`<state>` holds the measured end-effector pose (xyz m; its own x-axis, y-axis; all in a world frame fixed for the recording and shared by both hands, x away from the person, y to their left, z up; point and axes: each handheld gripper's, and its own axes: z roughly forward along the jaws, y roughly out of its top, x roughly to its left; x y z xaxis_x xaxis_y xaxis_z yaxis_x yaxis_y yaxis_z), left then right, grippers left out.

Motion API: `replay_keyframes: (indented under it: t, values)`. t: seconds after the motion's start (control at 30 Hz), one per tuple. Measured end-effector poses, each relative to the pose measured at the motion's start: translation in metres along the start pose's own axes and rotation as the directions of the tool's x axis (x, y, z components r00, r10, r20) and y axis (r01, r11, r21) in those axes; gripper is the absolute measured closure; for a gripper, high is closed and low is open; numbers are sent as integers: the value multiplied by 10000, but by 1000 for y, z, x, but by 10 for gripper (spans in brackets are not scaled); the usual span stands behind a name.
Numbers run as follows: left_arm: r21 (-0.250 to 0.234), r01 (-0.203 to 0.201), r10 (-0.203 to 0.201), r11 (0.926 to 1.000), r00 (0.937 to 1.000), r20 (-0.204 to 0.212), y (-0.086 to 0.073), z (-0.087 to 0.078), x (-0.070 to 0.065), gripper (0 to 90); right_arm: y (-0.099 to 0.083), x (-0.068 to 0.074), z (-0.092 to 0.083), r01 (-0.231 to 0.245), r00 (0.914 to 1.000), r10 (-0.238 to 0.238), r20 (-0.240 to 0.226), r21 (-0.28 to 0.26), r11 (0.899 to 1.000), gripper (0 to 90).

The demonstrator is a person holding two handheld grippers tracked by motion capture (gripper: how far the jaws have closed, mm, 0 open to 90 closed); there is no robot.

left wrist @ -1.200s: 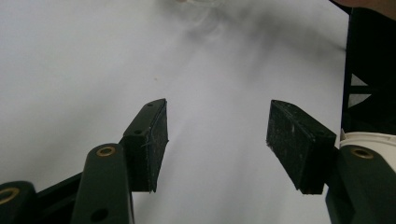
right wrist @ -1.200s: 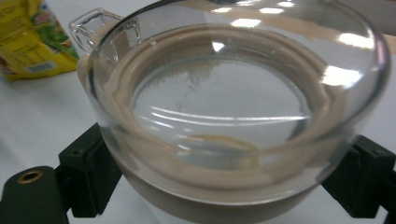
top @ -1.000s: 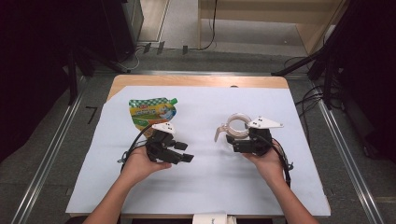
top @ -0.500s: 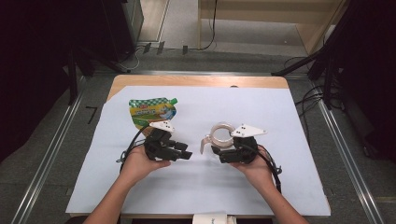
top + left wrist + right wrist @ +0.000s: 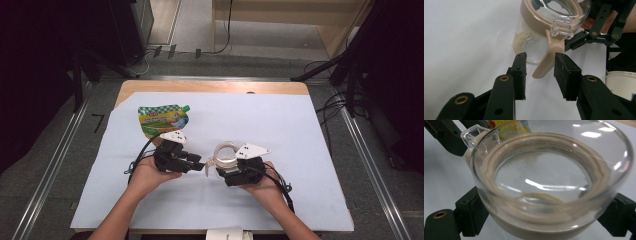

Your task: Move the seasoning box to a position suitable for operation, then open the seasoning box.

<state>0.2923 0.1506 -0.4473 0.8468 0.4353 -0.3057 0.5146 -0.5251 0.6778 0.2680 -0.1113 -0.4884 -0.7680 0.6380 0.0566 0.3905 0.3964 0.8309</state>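
- The right gripper (image 5: 220, 167) is clamped on a round clear glass jar with a beige rim band and clear domed lid (image 5: 226, 153). In the right gripper view its two black jaws press against the jar's sides (image 5: 549, 182).
- The jar is held just above the white sheet (image 5: 280, 130) that covers the wooden desk (image 5: 210, 86), near the middle of the sheet and between the two hands.
- A curved beige handle (image 5: 547, 58) hangs down from the jar's rim band, under a small clear latch tab (image 5: 562, 27) on the lid.
- The left gripper (image 5: 199, 164) points at the jar from the left. In the left gripper view the handle (image 5: 547, 58) stands between its two jaws, and a gap shows on either side of it.
- The left jaws have just been closing and now stand fairly narrow, with the handle between them but not yet pinched.
- A pale crumbly residue (image 5: 524, 41) shows through the jar's glass wall.
- A green and yellow printed spout pouch (image 5: 162, 119) lies flat on the sheet beyond the left hand (image 5: 150, 175), well apart from the jar.
- A white round tub (image 5: 621, 83) sits at the right edge of the left gripper view.
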Motion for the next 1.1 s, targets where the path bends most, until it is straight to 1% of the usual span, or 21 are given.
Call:
replay_keyframes:
  t: [0.1,0.13,0.17,0.2,0.3,0.4,0.43,0.47,0.5,0.57,0.6,0.63,0.73,0.77,0.83,0.87,0.93,0.97,1.0,1.03,1.1]
  values:
    - [-19,-40,40,10000,10000,43,0,1,0,657,-2,-1,-1,-175,9998,175,-39,15,9998,108]
    - [-24,-75,75,10000,10000,11,0,2,-1,668,-3,-1,-1,-382,9991,384,-171,141,9992,96]
    - [-1,-126,126,9999,9999,11,0,2,-1,688,-2,-1,-2,-501,9986,508,-142,412,9979,81]
    - [-1,-126,126,9999,9999,11,0,2,-1,690,-2,-1,-3,-541,9984,549,-162,505,9973,81]
    - [-100,-214,214,9997,9998,17,0,1,-2,713,-3,-2,-12,-576,9975,600,-371,644,9963,75]
    - [-156,-279,280,9995,9996,36,1,1,-1,747,-4,-5,-26,-735,9964,760,-376,645,9952,80]
    - [-156,-279,280,9995,9996,36,1,1,-1,758,-4,-5,-26,-735,9964,760,-376,645,9952,80]
    - [-155,-223,223,9996,9998,17,1,1,-1,758,-4,-5,-31,-797,9955,826,-455,618,9949,107]
    - [-147,-209,209,9997,9998,24,1,3,-1,777,-5,-5,-43,-721,9954,749,-603,469,9963,192]
    - [-19,-210,210,9998,9998,3,2,4,0,784,-6,-4,-50,-589,9960,616,-651,421,9974,256]
    - [-19,-210,210,9998,9998,3,2,4,0,786,-6,-4,-50,-589,9960,616,-651,421,9974,256]
    - [29,-144,144,9999,9999,4,2,5,0,788,-6,-3,-56,-564,9963,591,-620,455,9974,333]
    - [11,-121,121,9999,9999,27,3,7,0,805,-6,-5,-60,-531,9960,566,-695,513,9973,450]
    - [11,-121,121,9999,9999,27,3,7,0,813,-6,-5,-60,-531,9960,566,-695,513,9973,450]
    - [63,-129,128,9999,9999,33,4,9,-1,822,-7,-8,-62,-543,9961,579,-672,536,9971,532]
    - [71,-120,120,9999,9999,-2,5,11,-1,846,-7,-11,-63,-704,9951,743,-650,606,9957,612]
    - [74,-119,119,9999,9999,24,5,12,-1,857,-7,-12,-63,-806,9941,849,-678,637,9947,634]
    - [120,-126,126,9998,9999,15,6,13,0,865,-8,-14,-63,-915,9914,980,-863,763,9929,728]
    - [120,-126,126,9998,9999,15,6,13,0,868,-8,-14,-63,-915,9914,980,-863,763,9929,728]
    - [132,-120,120,9998,9999,-35,8,16,0,874,-9,-14,-63,-995,9901,1070,-908,832,9916,787]
    - [198,-134,135,9997,9999,-87,8,19,0,880,-9,-14,-63,-1010,9904,1084,-861,854,9912,839]
